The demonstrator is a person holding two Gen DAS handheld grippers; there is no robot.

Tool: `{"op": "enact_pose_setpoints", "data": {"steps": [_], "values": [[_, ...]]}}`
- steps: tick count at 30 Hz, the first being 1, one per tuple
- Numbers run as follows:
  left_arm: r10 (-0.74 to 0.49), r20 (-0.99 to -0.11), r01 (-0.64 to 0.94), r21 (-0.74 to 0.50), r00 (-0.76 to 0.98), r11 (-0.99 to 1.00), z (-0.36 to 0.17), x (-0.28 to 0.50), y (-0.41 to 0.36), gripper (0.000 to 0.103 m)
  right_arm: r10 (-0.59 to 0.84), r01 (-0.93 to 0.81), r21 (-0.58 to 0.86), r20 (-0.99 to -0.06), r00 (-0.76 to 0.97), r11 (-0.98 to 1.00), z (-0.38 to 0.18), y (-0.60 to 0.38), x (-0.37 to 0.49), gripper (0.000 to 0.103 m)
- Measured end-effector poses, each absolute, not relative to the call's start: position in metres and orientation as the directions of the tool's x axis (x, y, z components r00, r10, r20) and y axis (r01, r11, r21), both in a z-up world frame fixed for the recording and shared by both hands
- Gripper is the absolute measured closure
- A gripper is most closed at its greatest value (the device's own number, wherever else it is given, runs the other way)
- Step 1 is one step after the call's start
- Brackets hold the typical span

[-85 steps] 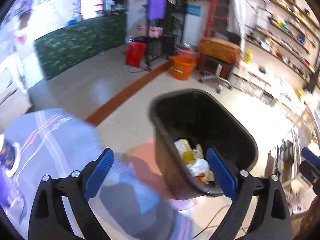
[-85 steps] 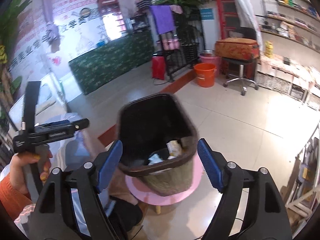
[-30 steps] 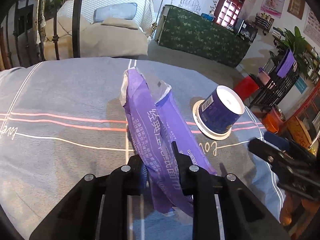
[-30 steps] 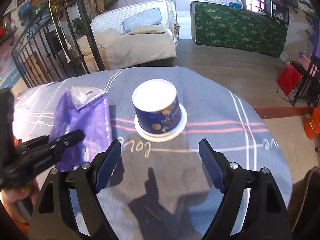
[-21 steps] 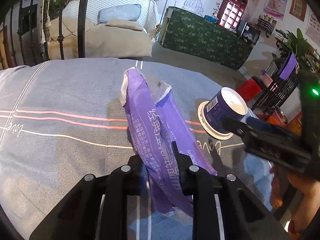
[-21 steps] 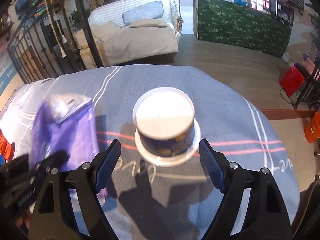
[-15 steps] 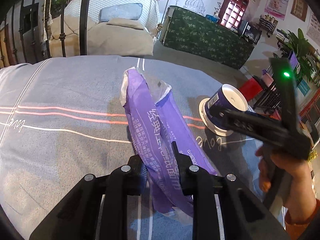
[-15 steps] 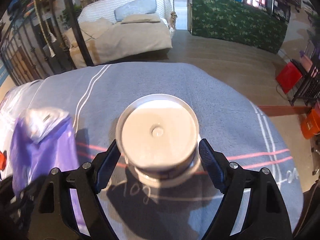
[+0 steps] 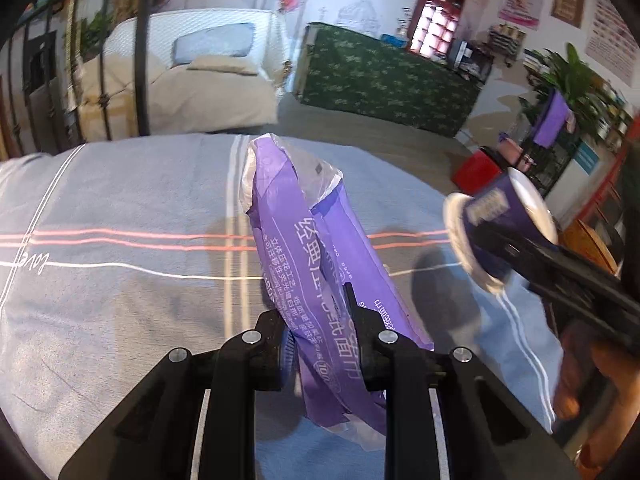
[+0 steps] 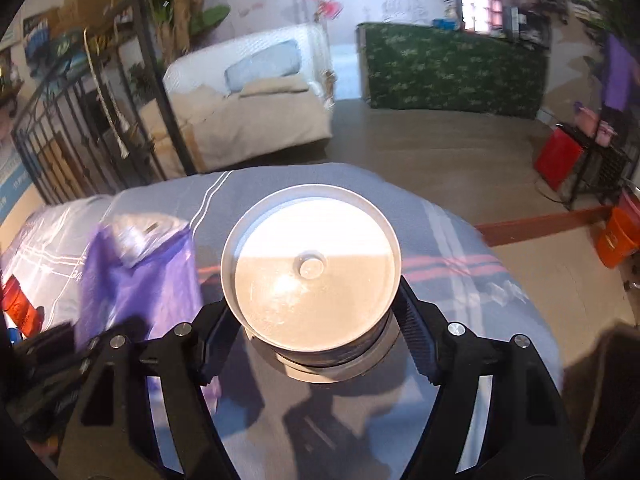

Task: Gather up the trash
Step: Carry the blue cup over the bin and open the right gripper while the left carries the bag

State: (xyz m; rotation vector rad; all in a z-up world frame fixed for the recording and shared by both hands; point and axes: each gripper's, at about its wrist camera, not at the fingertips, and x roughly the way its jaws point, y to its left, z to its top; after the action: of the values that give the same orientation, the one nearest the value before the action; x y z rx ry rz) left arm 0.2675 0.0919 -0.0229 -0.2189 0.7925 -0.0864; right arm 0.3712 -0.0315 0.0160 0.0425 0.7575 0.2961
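While left tool [image 9: 320,344] pinches purple wrapper [image 9: 312,248], crumpled, white-lined, w/ print

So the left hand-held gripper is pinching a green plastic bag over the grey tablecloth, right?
Not quite: the bag is purple, not green. The left wrist view shows the left hand-held gripper pinching it over the grey tablecloth.

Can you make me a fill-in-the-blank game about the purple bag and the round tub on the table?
1. The left gripper is shut on the ____ bag.
2. The tub sits between the fingers of the ____ gripper, whose jaws are closing.
3. The tub is upside down, so its ____ base faces up.
4. The tablecloth is grey with white and ____ stripes.

Missing words: purple; right; white; pink
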Motion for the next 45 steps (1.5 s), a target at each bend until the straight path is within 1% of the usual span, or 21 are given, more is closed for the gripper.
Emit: {"op": "enact_pose_setpoints", "data": {"steps": [6, 10, 12, 16, 19, 24, 29, 34, 39, 42, 45], "values": [[-0.247, -0.688, 0.121, -0.226, 0.682, 0.966, -0.018, 0.275, 0.053, 0.082, 0.173, -0.125, 0.12, -0.634, 0.754, 0.985, 0.035, -0.095, 0.284, 0.031], [-0.317, -0.673, 0.212, -0.235, 0.669, 0.948, -0.01, 0.283, 0.009, 0.081, 0.065, -0.041, 0.054, -0.612, 0.788, 0.998, 0.044, -0.135, 0.225, 0.031], [-0.341, -0.659, 0.256, -0.226, 0.67, 0.94, -0.005, 0.282, -0.017, 0.082, 0.031, -0.007, 0.042, -0.598, 0.801, 0.999, 0.045, -0.151, 0.208, 0.031], [-0.407, -0.633, 0.36, -0.211, 0.658, 0.909, 0.008, 0.275, -0.069, 0.081, -0.02, 0.062, 0.049, -0.604, 0.797, 0.997, 0.044, -0.186, 0.177, 0.031], [-0.464, -0.615, 0.42, -0.228, 0.637, 0.879, 0.014, 0.269, -0.101, 0.081, -0.076, 0.111, 0.024, -0.587, 0.806, 0.994, 0.044, -0.204, 0.154, 0.031], [-0.521, -0.612, 0.498, -0.229, 0.595, 0.837, 0.017, 0.261, -0.154, 0.082, -0.129, 0.202, 0.063, -0.58, 0.804, 0.977, 0.034, -0.244, 0.122, 0.031], [-0.555, -0.604, 0.548, -0.222, 0.573, 0.807, 0.015, 0.25, -0.19, 0.081, -0.179, 0.28, 0.087, -0.583, 0.793, 0.956, 0.025, -0.275, 0.104, 0.031], [-0.572, -0.616, 0.578, -0.222, 0.541, 0.786, 0.006, 0.246, -0.217, 0.081, -0.235, 0.35, 0.077, -0.606, 0.76, 0.934, 0.011, -0.302, 0.101, 0.031], [-0.573, -0.64, 0.588, -0.227, 0.511, 0.777, -0.007, 0.248, -0.224, 0.081, -0.255, 0.399, 0.094, -0.632, 0.732, 0.912, -0.007, -0.332, 0.109, 0.031], [-0.567, -0.653, 0.589, -0.222, 0.502, 0.777, -0.013, 0.251, -0.229, 0.081, -0.236, 0.412, 0.129, -0.653, 0.72, 0.902, -0.021, -0.348, 0.118, 0.031], [-0.561, -0.659, 0.584, -0.221, 0.501, 0.781, -0.015, 0.254, -0.227, 0.081, -0.235, 0.424, 0.127, -0.675, 0.7, 0.897, -0.034, -0.362, 0.135, 0.031]]}}
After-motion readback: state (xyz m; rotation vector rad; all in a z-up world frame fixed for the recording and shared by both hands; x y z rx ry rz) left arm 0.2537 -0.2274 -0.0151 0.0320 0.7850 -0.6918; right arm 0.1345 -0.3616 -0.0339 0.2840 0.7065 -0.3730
